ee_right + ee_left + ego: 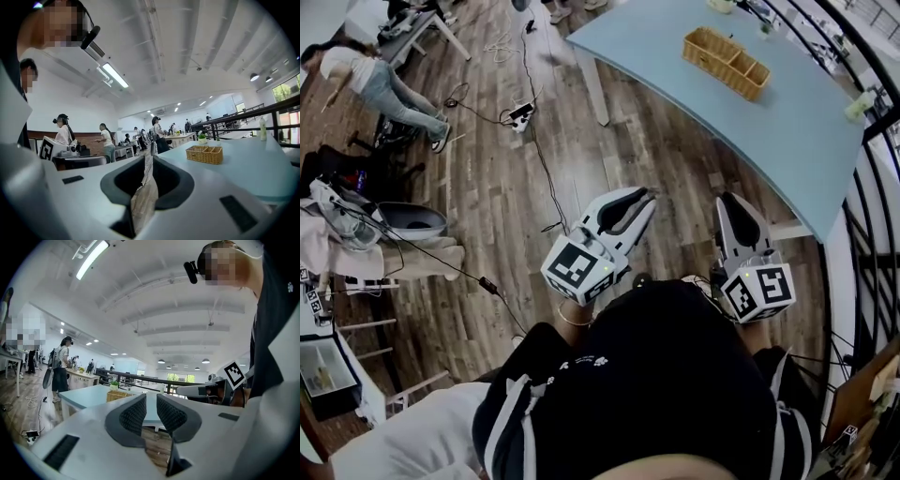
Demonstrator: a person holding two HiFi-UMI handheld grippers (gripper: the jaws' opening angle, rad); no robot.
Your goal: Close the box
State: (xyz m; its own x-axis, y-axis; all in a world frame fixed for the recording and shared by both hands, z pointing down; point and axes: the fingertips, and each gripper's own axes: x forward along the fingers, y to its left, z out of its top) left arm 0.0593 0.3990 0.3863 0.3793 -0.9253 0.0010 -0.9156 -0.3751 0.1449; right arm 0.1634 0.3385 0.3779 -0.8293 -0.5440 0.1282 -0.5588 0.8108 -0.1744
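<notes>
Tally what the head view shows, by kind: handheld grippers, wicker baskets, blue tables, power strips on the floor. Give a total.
Grippers: 2 (left gripper, right gripper)
Wicker basket: 1
Blue table: 1
Power strip: 1
Total: 5

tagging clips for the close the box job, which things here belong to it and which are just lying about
Job: left tongs, right tongs, both empty; no box clearly shows.
Lying about: wicker basket on the blue table; power strip and cables on the floor.
</notes>
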